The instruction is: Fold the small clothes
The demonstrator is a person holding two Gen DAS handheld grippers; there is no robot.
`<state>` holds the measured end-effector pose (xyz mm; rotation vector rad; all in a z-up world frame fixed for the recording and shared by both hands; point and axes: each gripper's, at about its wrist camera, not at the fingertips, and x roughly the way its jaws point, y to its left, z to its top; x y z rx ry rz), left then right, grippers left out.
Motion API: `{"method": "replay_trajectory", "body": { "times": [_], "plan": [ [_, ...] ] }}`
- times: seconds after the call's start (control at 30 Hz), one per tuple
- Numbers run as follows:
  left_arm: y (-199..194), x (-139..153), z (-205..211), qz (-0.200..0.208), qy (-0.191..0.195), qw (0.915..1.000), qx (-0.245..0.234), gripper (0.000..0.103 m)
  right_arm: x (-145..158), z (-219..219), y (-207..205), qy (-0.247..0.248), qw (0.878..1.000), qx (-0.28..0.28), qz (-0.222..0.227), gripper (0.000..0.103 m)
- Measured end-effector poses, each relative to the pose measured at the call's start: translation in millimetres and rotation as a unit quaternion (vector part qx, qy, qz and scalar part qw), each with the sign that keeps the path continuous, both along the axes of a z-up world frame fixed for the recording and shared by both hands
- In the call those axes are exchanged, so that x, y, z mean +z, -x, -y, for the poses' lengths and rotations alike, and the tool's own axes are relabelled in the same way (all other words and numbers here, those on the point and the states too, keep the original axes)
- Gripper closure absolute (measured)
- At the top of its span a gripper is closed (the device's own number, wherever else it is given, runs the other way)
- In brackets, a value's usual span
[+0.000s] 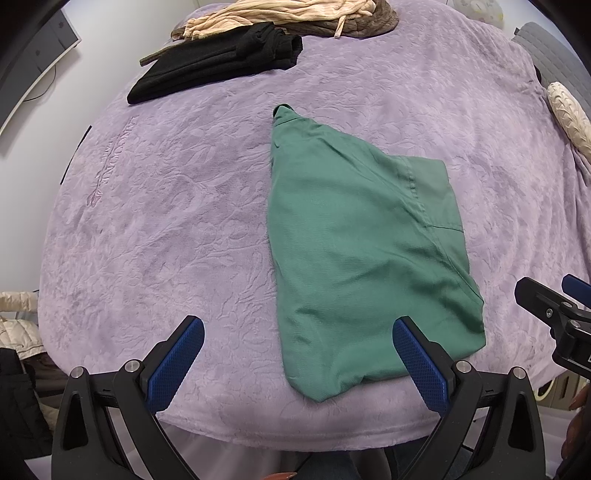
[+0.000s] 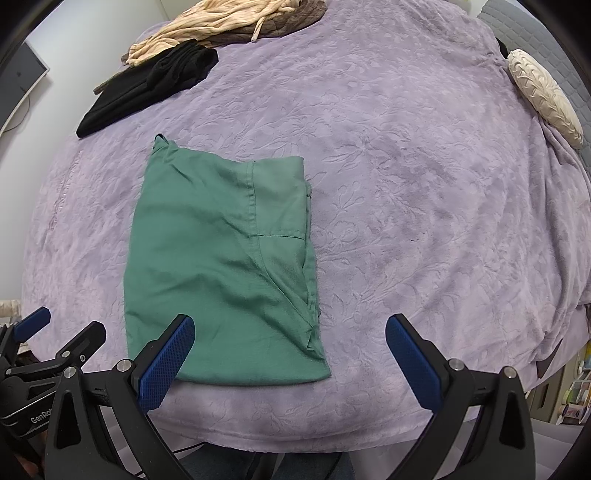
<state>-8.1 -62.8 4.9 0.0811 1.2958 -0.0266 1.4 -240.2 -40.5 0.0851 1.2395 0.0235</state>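
Note:
A green garment [image 1: 354, 236] lies folded lengthwise on the purple blanket [image 1: 166, 221], its near hem close to the bed's front edge. In the right wrist view the same green garment [image 2: 221, 258] sits left of centre. My left gripper [image 1: 297, 328] hovers open above the near hem, its right finger over the cloth, holding nothing. My right gripper [image 2: 290, 328] is open too, its left finger over the garment's near edge. The right gripper [image 1: 557, 317] shows at the right edge of the left wrist view, and the left gripper [image 2: 48, 332] at the lower left of the right one.
Far back on the purple blanket [image 2: 406, 184] lie a folded black garment [image 1: 218, 62] and a beige striped piece [image 1: 280, 14] on a brown one. The black garment [image 2: 147, 85] and a cream cushion [image 2: 543, 96] also show in the right wrist view.

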Motion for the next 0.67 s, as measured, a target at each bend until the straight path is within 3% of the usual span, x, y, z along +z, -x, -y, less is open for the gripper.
{"method": "replay_trajectory", "body": {
  "times": [0.67],
  "plan": [
    [-2.8,-0.3,-2.1,0.001,-0.003,1.0,-0.001,0.001,-3.5,-3.5,2.1,-0.001,1.0,0.004,-0.007,0.0]
  ]
}}
